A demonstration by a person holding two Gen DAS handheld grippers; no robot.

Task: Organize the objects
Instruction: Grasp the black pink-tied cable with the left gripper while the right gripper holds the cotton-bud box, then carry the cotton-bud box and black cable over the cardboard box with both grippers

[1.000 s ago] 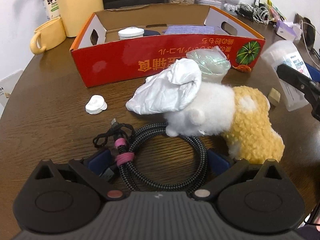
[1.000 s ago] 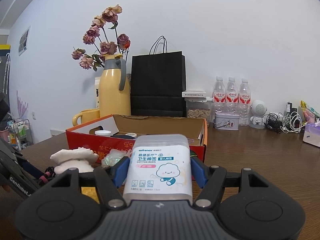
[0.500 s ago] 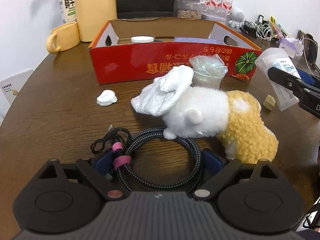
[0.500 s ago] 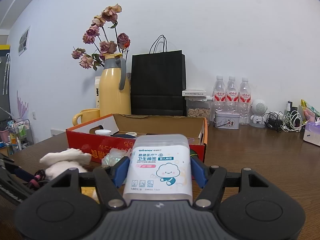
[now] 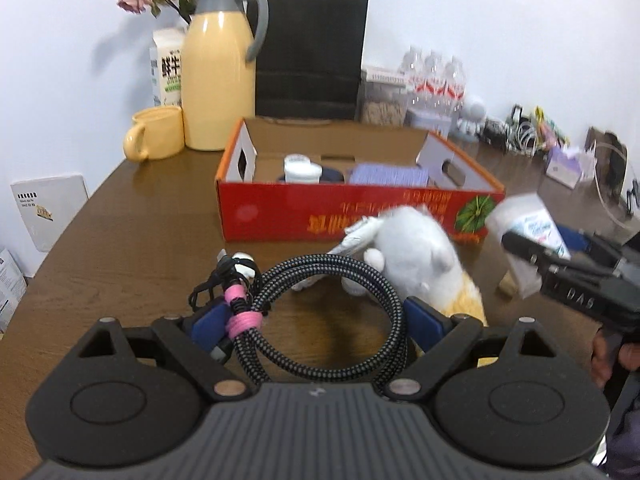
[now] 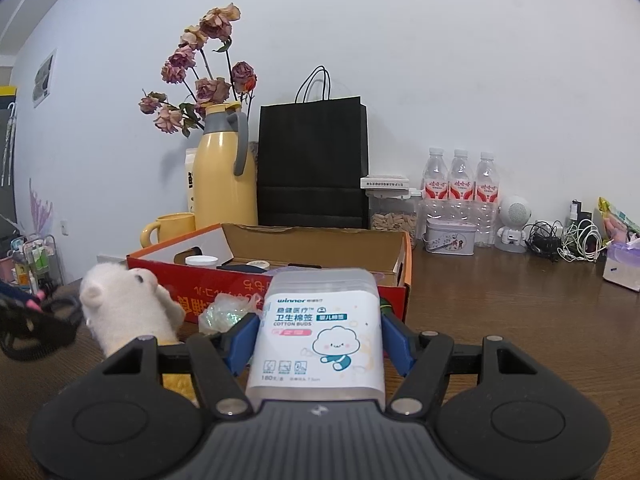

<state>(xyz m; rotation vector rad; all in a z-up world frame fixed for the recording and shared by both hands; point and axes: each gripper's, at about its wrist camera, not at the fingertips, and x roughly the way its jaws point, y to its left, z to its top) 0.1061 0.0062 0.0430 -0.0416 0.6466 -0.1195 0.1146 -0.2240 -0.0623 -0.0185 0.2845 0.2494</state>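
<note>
My left gripper is shut on a coiled black braided cable tied with pink bands, and holds it off the brown table. Just beyond the coil lies a white and yellow plush toy, in front of the open red cardboard box. My right gripper is shut on a clear box of cotton buds, low over the table before the red box. From the left wrist view that gripper and the cotton buds sit to the right of the toy.
In the red box are a white-lidded jar and a purple item. Behind it stand a yellow jug, a mug, a black paper bag and water bottles. A crinkly wrapped cup sits beside the toy.
My left gripper has closed on the cable coil, risen with it and tilted up, so the wall now shows. The plush toy's white head stands higher. The right gripper has not moved.
</note>
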